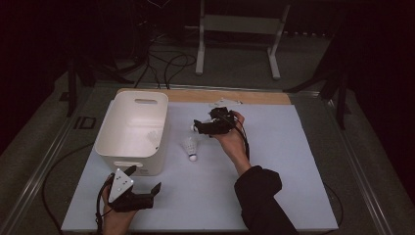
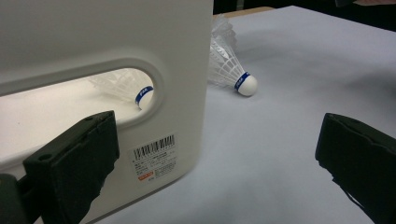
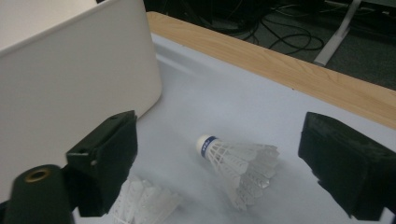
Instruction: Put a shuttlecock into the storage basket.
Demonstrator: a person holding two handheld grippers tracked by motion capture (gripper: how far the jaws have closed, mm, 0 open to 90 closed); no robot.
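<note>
Right gripper view looks down past the right tool (image 3: 219,163), its two black jaws spread wide and holding nothing, onto a white shuttlecock (image 3: 236,161) lying on its side on the pale table (image 3: 224,98), cork pointing away from the camera; a second shuttlecock (image 3: 142,203) lies just beside the near jaw. To one side stands the white bin (image 3: 74,88), close to both. In the high view the left tool (image 1: 142,188) rests low near the bin's front corner, jaws likewise apart and empty, and through the bin's handle slot a shuttlecock (image 2: 128,88) already lies inside. The step in hand looks like the approach to a pick. Next, the right tool should probably drop around the feather skirt and close gently, since the feathers crush easily.
</note>
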